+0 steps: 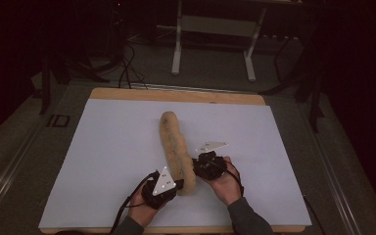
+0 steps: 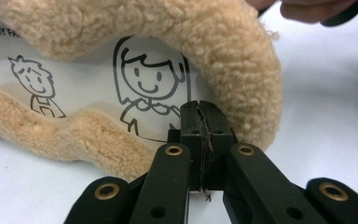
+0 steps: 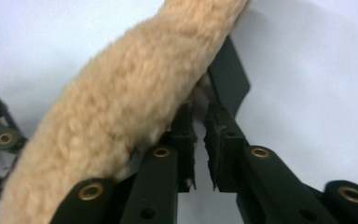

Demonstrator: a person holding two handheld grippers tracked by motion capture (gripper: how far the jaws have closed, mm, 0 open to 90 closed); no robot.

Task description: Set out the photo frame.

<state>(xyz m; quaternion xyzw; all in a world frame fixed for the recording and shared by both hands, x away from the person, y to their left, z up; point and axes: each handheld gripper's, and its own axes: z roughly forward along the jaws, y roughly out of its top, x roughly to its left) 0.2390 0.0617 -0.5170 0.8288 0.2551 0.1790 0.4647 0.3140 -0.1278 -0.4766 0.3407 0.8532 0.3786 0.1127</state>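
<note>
While the left gripper [image 2: 200, 140] pinches the printed lining of the fleece roll [image 1: 176, 147] at its near end, the right gripper [image 3: 199, 135] sits just right of that end. Its jaws stand slightly apart, fleece against the left one; whether they grip it I cannot tell.

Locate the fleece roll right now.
In the high view the tan fleece roll lies near the middle of the white sheet, running away from the person, its near end between the left gripper and the right gripper.
</note>
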